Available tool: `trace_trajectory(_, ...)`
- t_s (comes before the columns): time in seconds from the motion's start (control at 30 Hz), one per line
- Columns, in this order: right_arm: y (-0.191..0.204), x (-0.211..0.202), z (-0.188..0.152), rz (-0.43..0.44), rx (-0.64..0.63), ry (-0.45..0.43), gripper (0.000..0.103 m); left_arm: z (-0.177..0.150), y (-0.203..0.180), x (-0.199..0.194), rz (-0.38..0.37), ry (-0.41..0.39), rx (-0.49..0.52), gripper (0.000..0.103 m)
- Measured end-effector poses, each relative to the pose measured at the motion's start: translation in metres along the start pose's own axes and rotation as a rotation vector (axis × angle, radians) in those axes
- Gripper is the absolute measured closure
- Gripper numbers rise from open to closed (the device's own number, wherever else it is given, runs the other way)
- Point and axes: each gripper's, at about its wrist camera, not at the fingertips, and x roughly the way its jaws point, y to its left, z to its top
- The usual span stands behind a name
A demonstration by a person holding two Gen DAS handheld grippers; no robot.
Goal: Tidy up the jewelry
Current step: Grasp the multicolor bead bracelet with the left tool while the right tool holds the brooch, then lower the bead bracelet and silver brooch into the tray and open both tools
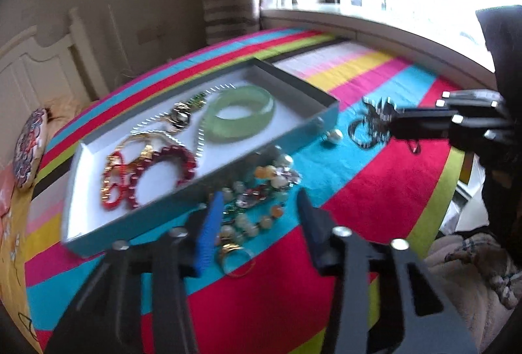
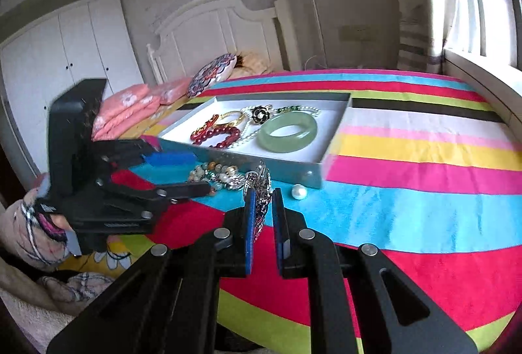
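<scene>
the right gripper [image 2: 262, 217] is pinching a dark silver filigree piece [image 2: 261, 191] between its blue pads, holding it just above the striped bedspread [image 2: 407, 223] in front of the near wall of the shallow white box [image 2: 336, 129]. the box is already holding a green bangle [image 2: 288, 130], a red bead bracelet [image 2: 217, 134], a black flower brooch [image 2: 261, 114] and pearl strands. the left gripper [image 1: 257, 217] is hovering over a tangle of beaded bracelets [image 1: 261, 191] lying against the box's near wall, its jaws partly spread and pressing on nothing; a gold ring [image 1: 236, 259] is lying just in front of them. a loose pearl [image 2: 299, 191] is sitting near the box's near corner. the step in hand seems to be carrying the filigree piece to the box; the next move likely calls for lifting it over the near wall and letting go above a bare patch of the floor inside
</scene>
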Motion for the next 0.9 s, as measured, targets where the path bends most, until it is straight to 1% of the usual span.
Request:
trace_trajectory(0.1,-0.004,0.0,-0.002,0.009,0.013,-0.006,0.092,-0.002,-0.007,0.009,0.012,0.011,0.032,0.074)
trace_trajectory(0.2,-0.009,0.0,-0.005,0.017,0.029,-0.007,0.092,0.0,-0.014,0.015,0.057,0.013,0.081,0.085)
trace_trajectory(0.23,-0.01,-0.001,-0.006,0.019,0.032,-0.007,0.092,0.0,-0.015,0.015,0.061,0.01,0.089,0.094)
trace_trajectory(0.37,-0.01,-0.004,-0.008,0.02,0.032,-0.014,0.092,0.0,-0.011,0.002,0.042,-0.037,0.07,0.094)
trace_trajectory(0.47,-0.011,-0.007,-0.008,0.019,0.035,-0.023,0.092,0.003,0.003,-0.017,0.018,-0.084,-0.002,0.094)
trace_trajectory(0.67,-0.005,-0.006,-0.007,0.025,0.023,-0.022,0.092,0.013,0.042,-0.049,0.004,-0.158,-0.131,0.094)
trace_trajectory(0.77,-0.001,-0.005,-0.006,0.026,0.01,-0.018,0.092,0.019,0.05,-0.063,-0.006,-0.193,-0.156,0.094)
trace_trajectory(0.9,0.001,-0.004,-0.006,0.023,0.003,-0.016,0.092,0.02,0.05,-0.07,0.027,-0.204,-0.143,0.094)
